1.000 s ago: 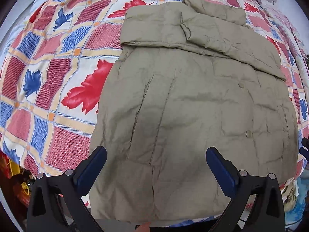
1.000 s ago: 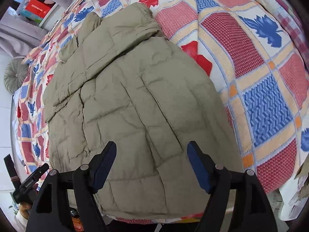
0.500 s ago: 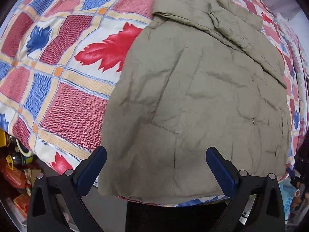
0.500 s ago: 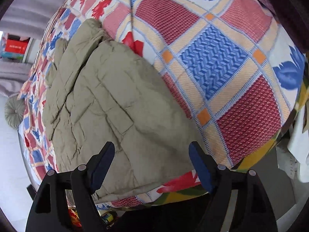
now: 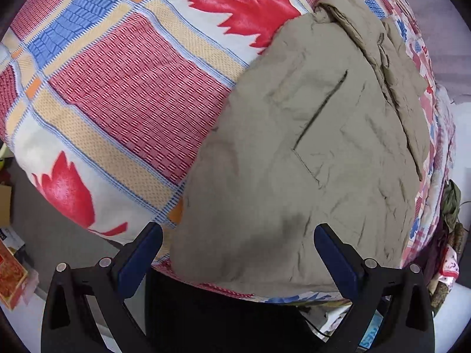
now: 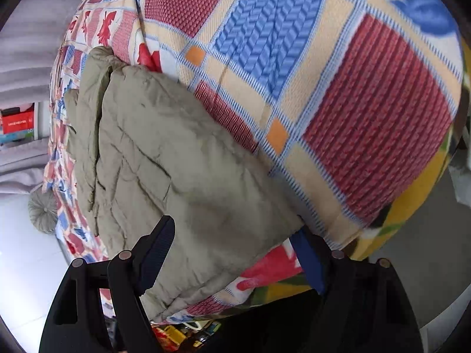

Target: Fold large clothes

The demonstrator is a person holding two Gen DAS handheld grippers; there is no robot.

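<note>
Spreading wide at the bottom of the left view, the left gripper [image 5: 238,253] holds nothing; its blue pads frame the near hem of the jacket [image 5: 318,153], which hangs just over the bed edge at lower centre. In the right view the right gripper [image 6: 232,253] is also spread wide, with the jacket's near corner [image 6: 223,235] bulging between its fingers. The left pad [image 6: 156,250] lies against the cloth, and the right pad [image 6: 306,259] sits at the corner's tip, partly covered by it. Whether either pad grips cannot be told.

Past the bed edge, grey floor [image 5: 59,235] opens at the lower left of the left view and the lower right of the right view. Bare quilt [image 5: 117,88] fills the left half of the left view; in the right view the quilt [image 6: 353,88] fills the upper right.

The jacket is khaki, quilted and creased, lying flat on the patchwork quilt. A dark slanted pocket slit [image 5: 323,103] shows in mid-frame. Farther up, a folded sleeve [image 5: 382,58] runs along the jacket's far side toward the upper right.

A red box [image 6: 17,120] stands at the left edge of the right view, and a round grey cushion [image 6: 44,209] lies below it. Clutter [image 5: 447,235] piles at the right edge of the left view.
</note>
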